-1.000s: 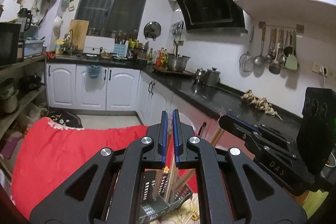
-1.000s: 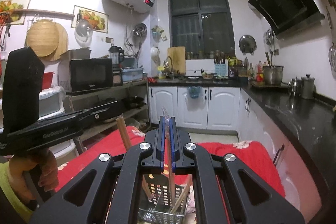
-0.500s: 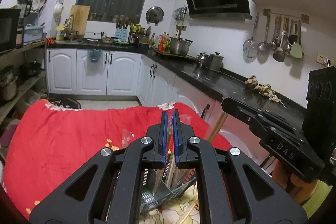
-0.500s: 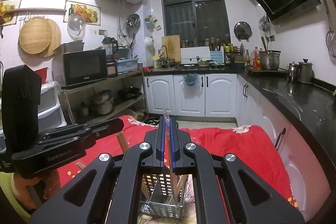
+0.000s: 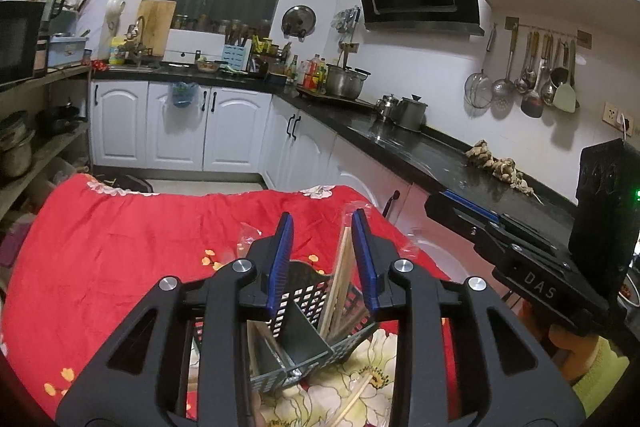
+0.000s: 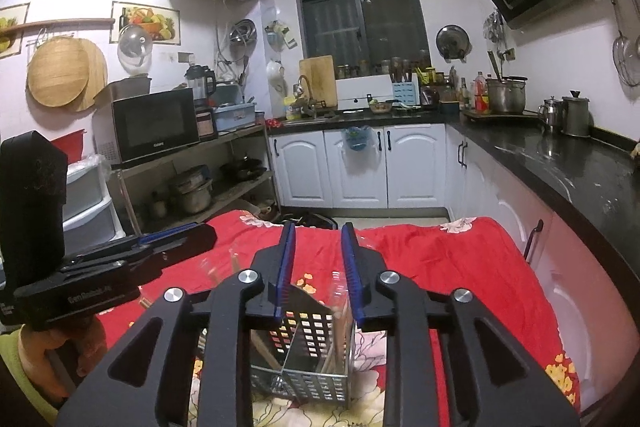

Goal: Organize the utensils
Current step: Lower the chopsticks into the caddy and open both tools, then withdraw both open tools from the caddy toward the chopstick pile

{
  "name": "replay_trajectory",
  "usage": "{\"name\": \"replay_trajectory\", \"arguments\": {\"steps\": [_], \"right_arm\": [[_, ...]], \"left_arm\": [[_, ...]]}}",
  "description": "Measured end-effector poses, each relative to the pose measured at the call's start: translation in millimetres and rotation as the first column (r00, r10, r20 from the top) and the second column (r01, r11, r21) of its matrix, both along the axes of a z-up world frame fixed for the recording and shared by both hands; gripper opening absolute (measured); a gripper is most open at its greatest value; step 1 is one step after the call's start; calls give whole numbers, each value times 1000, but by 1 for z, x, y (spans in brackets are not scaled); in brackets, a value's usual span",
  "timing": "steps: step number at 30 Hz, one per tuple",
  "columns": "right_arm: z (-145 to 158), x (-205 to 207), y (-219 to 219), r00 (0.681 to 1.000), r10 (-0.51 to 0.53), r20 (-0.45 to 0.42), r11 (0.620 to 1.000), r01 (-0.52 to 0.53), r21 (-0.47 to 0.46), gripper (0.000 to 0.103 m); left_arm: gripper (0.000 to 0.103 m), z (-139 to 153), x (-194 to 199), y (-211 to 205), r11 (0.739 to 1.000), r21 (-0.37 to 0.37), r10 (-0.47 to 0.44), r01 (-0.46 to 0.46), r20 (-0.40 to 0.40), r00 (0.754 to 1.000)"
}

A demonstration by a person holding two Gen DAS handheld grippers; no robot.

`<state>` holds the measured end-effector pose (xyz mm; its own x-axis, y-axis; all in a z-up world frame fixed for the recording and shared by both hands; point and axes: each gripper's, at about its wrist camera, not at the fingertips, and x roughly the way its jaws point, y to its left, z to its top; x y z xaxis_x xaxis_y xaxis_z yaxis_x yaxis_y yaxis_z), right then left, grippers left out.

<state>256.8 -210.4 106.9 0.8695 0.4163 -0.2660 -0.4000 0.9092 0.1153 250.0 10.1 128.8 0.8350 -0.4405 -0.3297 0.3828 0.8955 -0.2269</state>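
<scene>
Jaws apart on both grippers; bodies read "DAS" (image 5: pixel 538 285) and "GenRobot.AI" (image 6: pixel 89 298).

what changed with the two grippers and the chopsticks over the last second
Both grippers opened: the left gripper and right gripper each had jaws shut on a chopstick, and now stand apart, empty. The released chopsticks lean in the caddy. The caddy stayed on the red cloth.

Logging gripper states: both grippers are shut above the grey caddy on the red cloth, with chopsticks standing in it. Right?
Not quite: both grippers are open. In the left wrist view the left gripper has its jaws apart above the caddy, chopsticks standing inside; the right wrist view shows the right gripper open too. The red cloth is right.
</scene>
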Motion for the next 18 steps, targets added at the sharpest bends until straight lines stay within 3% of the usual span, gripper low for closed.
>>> {"name": "replay_trajectory", "arguments": {"steps": [2, 5, 9, 14, 18], "right_arm": [[-2, -2, -2, 1000, -8, -6, 1000, 8, -3, 32], [-4, -4, -5, 1000, -21, -7, 1000, 21, -5, 39], [-8, -10, -10, 999, -36, -14, 999, 36, -6, 45], [-11, -18, -18, 999, -48, -7, 999, 48, -4, 53], [-11, -25, -24, 999, -53, -5, 999, 53, 10, 59]], "left_arm": [[40, 0, -3, 1, 1000, -9, 2, -2, 2, 1000], [51, 1, -10, 5, 1000, -18, 5, -4, 13, 1000], [75, 5, -22, 7, 1000, -23, 21, -20, 38, 999], [91, 12, -39, 10, 999, -30, 24, -22, 84, 996], [92, 17, -51, 12, 999, -34, 19, -15, 107, 994]]}}
